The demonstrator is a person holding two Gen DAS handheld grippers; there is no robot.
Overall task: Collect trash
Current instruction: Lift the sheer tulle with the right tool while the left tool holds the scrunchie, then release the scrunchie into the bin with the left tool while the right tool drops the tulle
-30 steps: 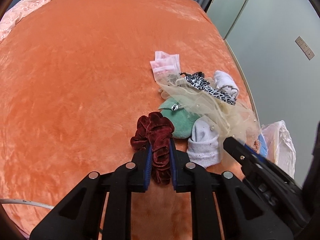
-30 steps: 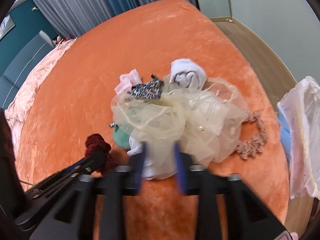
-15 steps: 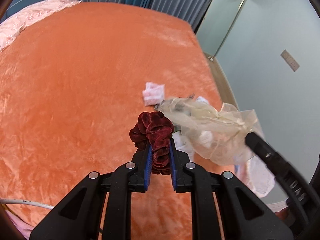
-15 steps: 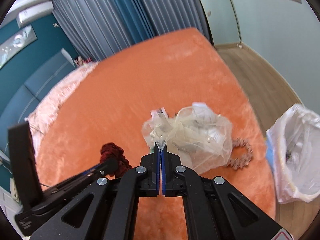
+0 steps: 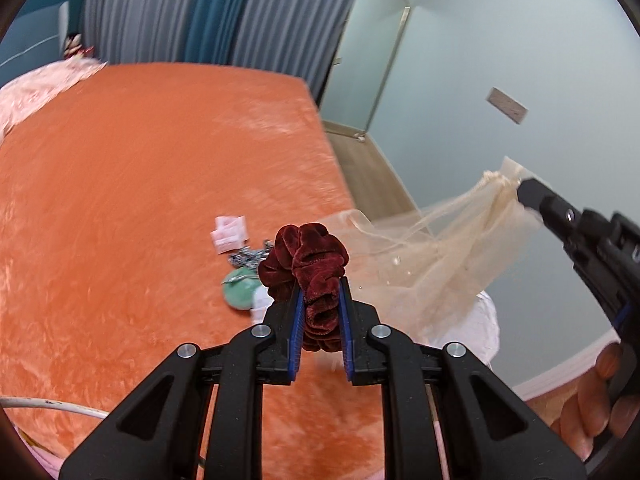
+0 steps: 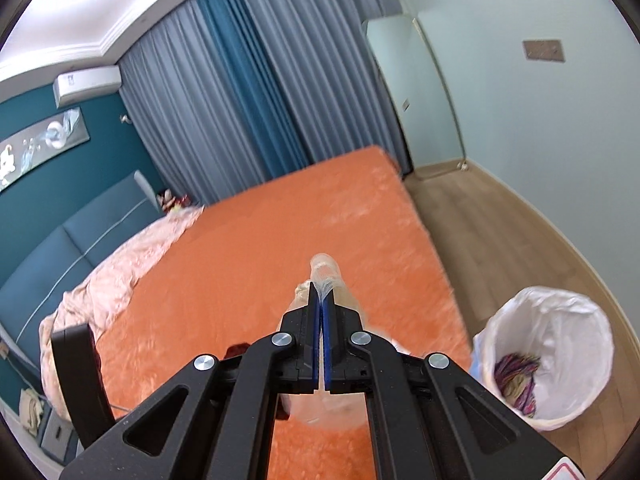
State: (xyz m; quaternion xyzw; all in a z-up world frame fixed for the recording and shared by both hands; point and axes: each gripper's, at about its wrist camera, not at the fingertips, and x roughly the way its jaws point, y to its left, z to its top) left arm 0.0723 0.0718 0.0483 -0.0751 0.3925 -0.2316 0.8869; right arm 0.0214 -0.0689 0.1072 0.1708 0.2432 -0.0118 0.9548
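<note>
Pinching soft, light stuff: left gripper clamps velvet scrunchie mid-bunch, right gripper nips floppy tulle at its edge.

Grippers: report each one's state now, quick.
Left gripper: shut on the dark red scrunchie.
Right gripper: shut on the cream mesh fabric, lifted off the bed.

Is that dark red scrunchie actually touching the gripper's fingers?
Touching. The left wrist view shows the scrunchie pinched between the left gripper's blue pads, its velvet pressed against both.
</note>
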